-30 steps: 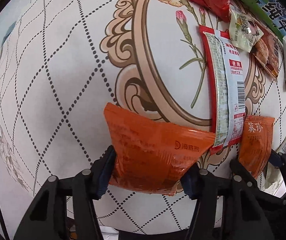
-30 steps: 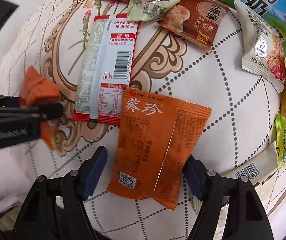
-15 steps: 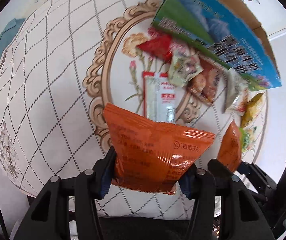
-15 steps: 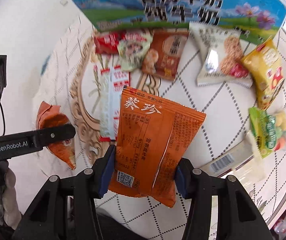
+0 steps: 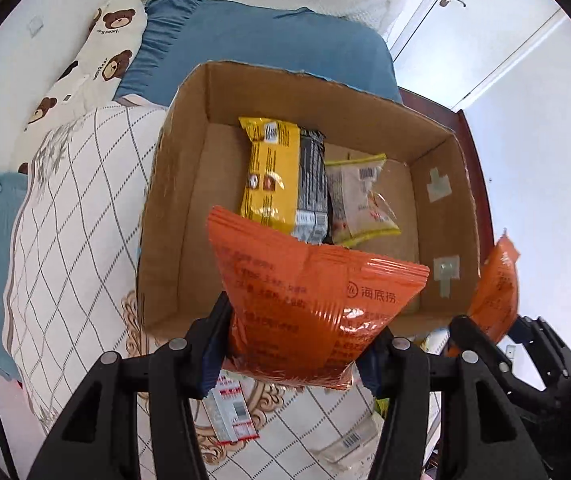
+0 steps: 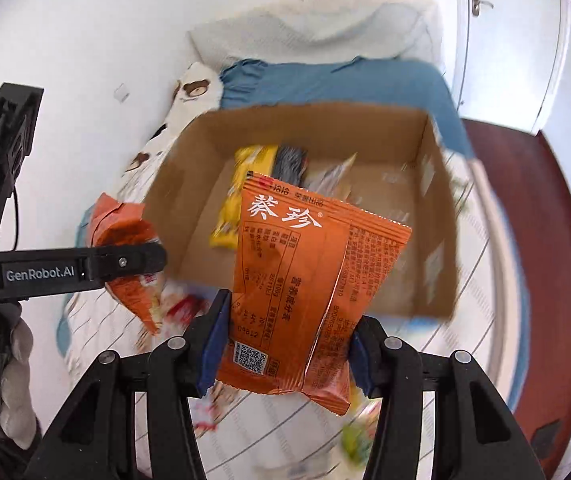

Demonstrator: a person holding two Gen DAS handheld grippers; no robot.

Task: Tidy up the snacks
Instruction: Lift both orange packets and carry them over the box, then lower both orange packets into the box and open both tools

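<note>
left gripper [image 5: 297, 344]: tilted steeply down, clamped on orange snack packet [image 5: 309, 300], at near wall of cardboard box [image 5: 173, 184] | right gripper [image 6: 285, 344]: angled down, gripping second orange packet [image 6: 305, 280], over the box's near edge

**Rig appearance: both handheld grippers**

Left gripper [image 5: 297, 344]: matte black plastic linkage arms, round silver pivot screws at the joints, blue pads on the inner faces of the fingers [image 5: 213, 344]. Right gripper [image 6: 285, 344]: same build, same blue pads. Side-on, the left gripper's black finger carries white "GenRobot.AI" lettering and one small screw. Thin black cable alongside its body. Left hand [image 6: 9, 376] wears a white glove.
</note>
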